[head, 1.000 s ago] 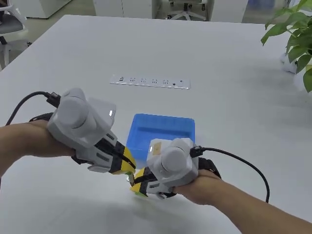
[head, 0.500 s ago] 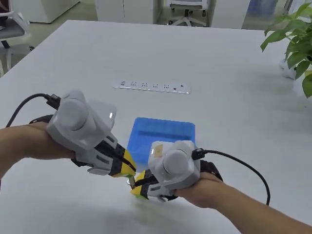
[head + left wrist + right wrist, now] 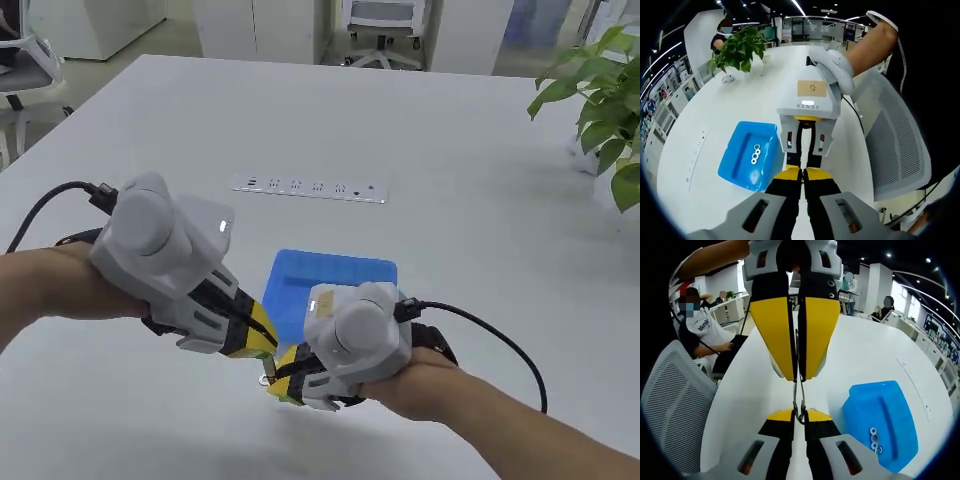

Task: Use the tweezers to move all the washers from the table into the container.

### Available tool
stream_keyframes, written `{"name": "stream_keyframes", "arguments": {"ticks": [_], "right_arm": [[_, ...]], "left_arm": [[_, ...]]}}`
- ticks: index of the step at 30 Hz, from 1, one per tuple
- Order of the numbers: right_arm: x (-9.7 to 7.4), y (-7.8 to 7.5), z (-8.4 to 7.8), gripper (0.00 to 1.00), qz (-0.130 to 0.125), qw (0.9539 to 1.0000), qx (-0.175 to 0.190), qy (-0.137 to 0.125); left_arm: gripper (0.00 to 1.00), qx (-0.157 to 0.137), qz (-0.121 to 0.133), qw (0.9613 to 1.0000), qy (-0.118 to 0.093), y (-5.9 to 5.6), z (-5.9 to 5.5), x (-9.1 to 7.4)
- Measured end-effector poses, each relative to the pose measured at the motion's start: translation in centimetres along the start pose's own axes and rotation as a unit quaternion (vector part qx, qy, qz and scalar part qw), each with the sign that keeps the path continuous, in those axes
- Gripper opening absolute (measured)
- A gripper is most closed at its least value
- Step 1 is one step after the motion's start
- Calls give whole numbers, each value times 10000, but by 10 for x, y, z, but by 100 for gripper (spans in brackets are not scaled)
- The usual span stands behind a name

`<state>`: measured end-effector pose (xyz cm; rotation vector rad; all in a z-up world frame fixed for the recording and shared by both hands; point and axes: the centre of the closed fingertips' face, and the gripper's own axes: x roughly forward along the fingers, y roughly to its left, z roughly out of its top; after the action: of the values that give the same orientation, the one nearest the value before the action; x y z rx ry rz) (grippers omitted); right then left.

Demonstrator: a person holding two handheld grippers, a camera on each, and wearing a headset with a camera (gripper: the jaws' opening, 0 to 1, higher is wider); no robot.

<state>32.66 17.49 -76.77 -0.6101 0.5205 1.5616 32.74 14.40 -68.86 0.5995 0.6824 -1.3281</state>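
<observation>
Washers [image 3: 755, 154] lie in a short row on the floor of the blue container [image 3: 740, 170], three by my count; the right gripper view hints at a fourth [image 3: 879, 450], too small to be sure. Whether any wait on the table [image 3: 450, 150] I cannot tell. One pair of tweezers [image 3: 799, 390] runs straight between the two sets of fingertips, its long axis along the line from one gripper to the other. The left gripper [image 3: 799, 377] has its yellow pads [image 3: 774, 335] closed almost flat on the upper stretch; the right gripper [image 3: 799, 417] is pinched nearly closed on the other end, where the two thin arms meet. So both clamp the same tool, nose to nose, which reads as a handover or regrip. The container sits just beside the meeting fingertips, on the far side from the person, to the left gripper's left and the right gripper's right, about equally near each. Farther off on the table are one power strip [image 3: 310, 188] and one plant [image 3: 600, 90]
</observation>
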Motion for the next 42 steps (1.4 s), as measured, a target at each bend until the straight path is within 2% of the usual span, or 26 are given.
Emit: {"name": "stream_keyframes", "arguments": {"ticks": [21, 33, 42], "right_arm": [[-23, -21, 24, 9, -221, 9996, -171, 0], [-33, -45, 27, 9, -378, 9991, -189, -1], [-36, -62, 23, 9, -487, 9987, -151, 6]], "left_arm": [[6, 242, 147, 9995, -119, 16, 27, -21], [6, 385, 229, 9988, -173, 36, 39, -23], [6, 430, 264, 9985, -220, 52, 42, -18]]}}
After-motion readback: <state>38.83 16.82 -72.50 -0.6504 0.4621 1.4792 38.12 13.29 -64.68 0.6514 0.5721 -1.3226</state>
